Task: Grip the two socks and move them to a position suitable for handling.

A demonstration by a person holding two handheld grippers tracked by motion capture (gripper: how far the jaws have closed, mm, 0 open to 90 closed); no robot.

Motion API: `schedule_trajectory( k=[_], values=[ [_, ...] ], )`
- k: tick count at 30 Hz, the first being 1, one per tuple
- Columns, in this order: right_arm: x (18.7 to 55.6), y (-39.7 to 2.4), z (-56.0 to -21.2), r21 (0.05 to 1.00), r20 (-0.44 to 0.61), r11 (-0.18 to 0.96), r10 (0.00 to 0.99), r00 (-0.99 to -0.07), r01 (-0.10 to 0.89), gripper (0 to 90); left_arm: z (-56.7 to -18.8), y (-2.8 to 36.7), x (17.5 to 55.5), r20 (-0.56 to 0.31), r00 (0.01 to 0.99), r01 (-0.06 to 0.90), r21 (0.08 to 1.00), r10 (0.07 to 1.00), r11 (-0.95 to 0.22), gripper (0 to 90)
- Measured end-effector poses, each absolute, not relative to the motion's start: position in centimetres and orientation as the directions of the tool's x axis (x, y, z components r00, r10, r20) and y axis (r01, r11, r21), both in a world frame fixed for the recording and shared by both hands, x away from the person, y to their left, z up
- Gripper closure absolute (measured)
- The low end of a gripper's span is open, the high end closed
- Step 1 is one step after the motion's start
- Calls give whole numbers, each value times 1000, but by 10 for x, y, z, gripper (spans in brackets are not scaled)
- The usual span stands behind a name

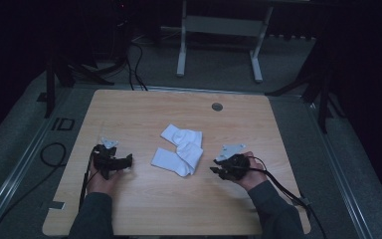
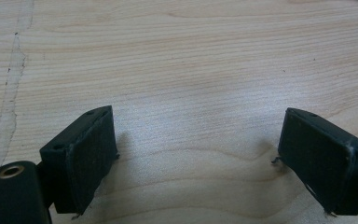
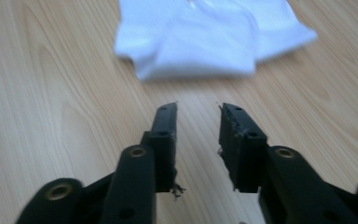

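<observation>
Two white socks [image 1: 179, 149] lie overlapping in the middle of the wooden table [image 1: 144, 109]. My left gripper [image 1: 127, 160] rests on the table to their left, jaws wide open over bare wood [image 2: 196, 140], nothing between them. My right gripper [image 1: 215, 171] sits to the right of the socks, pointing at them. In the right gripper view its jaws [image 3: 198, 122] stand slightly apart with a narrow gap and hold nothing; the socks [image 3: 209, 37] lie just beyond the fingertips, blurred.
A round grommet [image 1: 217, 106] is set near the table's far edge. Beyond the table stand a white desk frame [image 1: 219, 30] and dark stands with cables on the floor. A cable trails from each gripper off the table's near corners.
</observation>
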State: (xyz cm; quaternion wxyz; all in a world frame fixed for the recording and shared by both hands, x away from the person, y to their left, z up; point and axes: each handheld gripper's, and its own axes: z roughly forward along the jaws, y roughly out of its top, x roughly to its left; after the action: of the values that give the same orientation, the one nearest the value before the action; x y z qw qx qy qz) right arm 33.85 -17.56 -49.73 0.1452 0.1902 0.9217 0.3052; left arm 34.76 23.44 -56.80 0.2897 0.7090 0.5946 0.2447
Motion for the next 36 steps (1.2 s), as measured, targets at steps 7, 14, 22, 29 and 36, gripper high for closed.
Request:
schedule_trajectory(
  k=[7,14,22,29,36],
  values=[
    [345,-141,-503,634,-124,738,394,-911,233,883,-568,234,348,3,172,701,702,985,-124,114],
    [351,-108,-513,636,-120,743,364,-924,210,897,-568,234,348,2,171,700,703,985,-123,114],
    [361,-87,-545,593,-84,766,366,-927,248,898,-568,234,348,2,171,700,703,985,-123,114],
    [350,-86,-546,587,-71,785,291,-954,196,898,-568,234,348,3,171,701,702,985,-124,114],
    [343,-92,-546,591,-36,784,259,-965,189,898,-568,234,348,3,171,701,702,985,-124,115]
  ],
)
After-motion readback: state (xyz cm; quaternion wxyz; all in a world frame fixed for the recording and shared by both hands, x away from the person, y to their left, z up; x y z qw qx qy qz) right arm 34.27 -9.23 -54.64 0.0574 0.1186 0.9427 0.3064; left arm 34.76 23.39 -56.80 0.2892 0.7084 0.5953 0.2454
